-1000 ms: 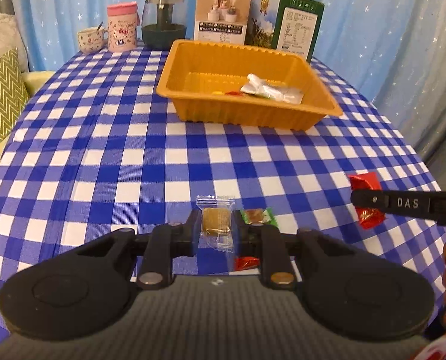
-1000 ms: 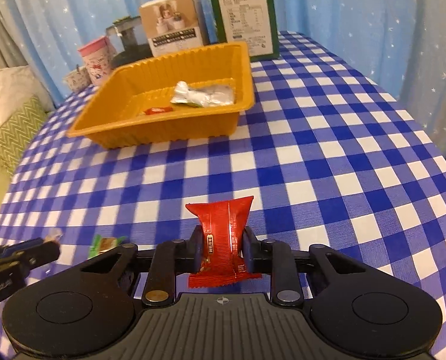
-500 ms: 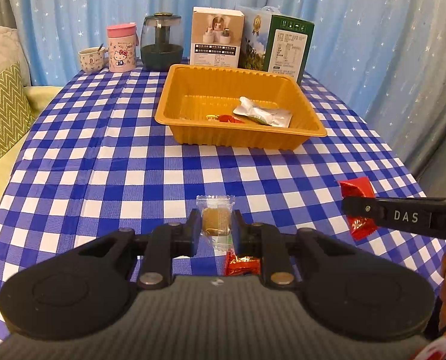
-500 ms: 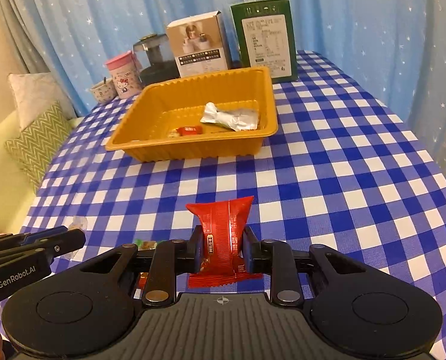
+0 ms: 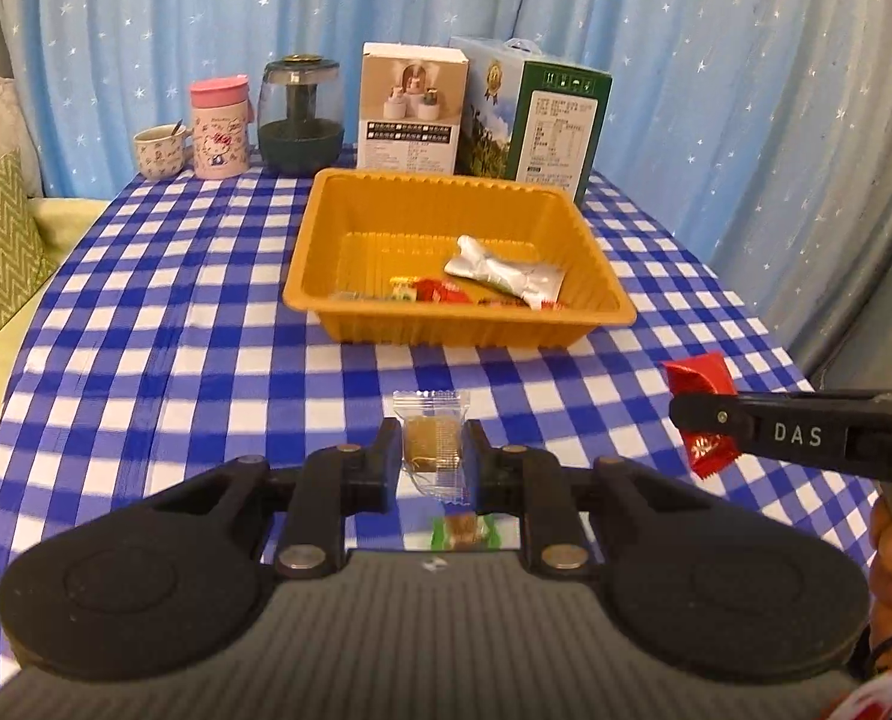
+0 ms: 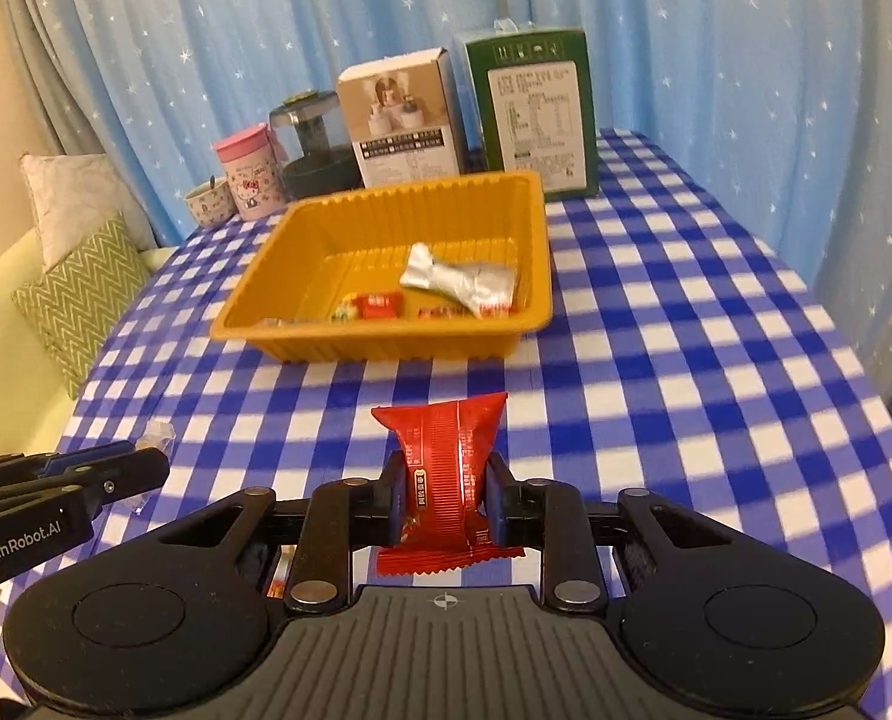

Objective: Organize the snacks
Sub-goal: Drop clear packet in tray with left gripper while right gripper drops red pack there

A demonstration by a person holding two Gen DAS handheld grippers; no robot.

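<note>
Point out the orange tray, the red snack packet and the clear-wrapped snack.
Orange tray [image 5: 446,333]: left wrist view, on its near outer wall.
Red snack packet [image 6: 443,441]: right wrist view, on its upper half above the jaws.
Clear-wrapped snack [image 5: 431,444]: left wrist view, on the brown piece inside the wrapper.

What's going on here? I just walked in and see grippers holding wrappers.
A person is sorting snacks into the orange tray. The left gripper is shut on a clear-wrapped biscuit, the right gripper on a red packet. Both are held above the checked tablecloth, short of the tray.
</note>
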